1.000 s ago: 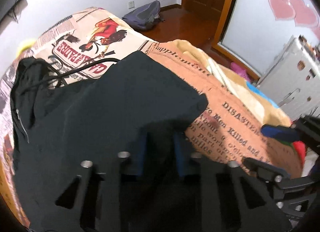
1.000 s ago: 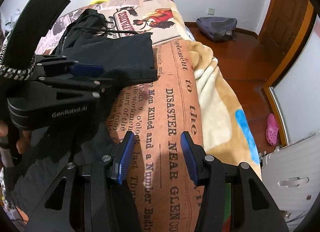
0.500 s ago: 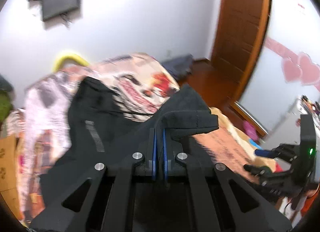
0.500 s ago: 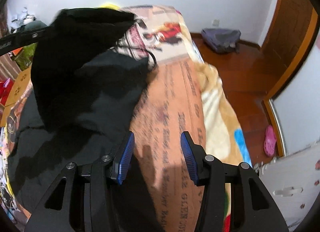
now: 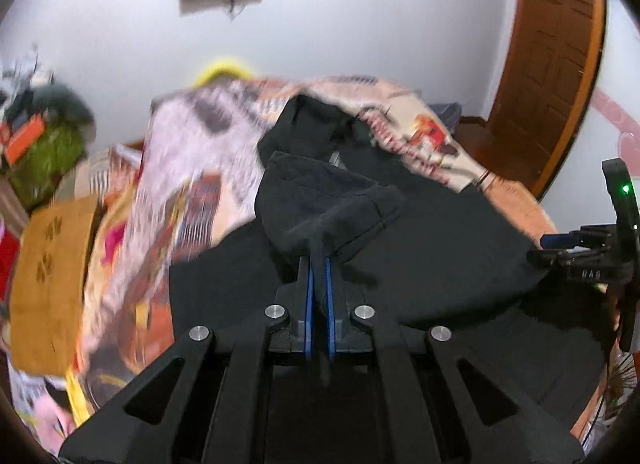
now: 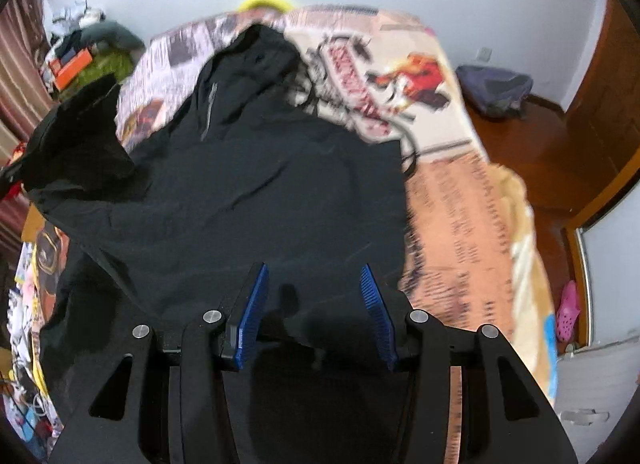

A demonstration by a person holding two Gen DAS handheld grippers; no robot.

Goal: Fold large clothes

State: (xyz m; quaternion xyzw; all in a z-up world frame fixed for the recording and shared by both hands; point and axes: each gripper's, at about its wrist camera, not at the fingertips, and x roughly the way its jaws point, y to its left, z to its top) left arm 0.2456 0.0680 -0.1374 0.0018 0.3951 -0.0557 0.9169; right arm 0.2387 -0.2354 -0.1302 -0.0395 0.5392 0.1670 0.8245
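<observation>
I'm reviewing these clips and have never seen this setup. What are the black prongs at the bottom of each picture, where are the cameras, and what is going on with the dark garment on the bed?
No robot here: a person holds a two-finger gripper in each hand, and a wide-angle camera on each one looks along its fingers. The prongs are those fingers, with blue pads.

In the left view, the left gripper is shut on a pinched-up fold of the black jacket, lifting it off the bed. The right gripper shows at that picture's right edge.

In the right view, the right gripper is open above the jacket, holding nothing.

The jacket lies spread on a bedspread printed like old newspaper. A bag sits on the wooden floor beyond.
</observation>
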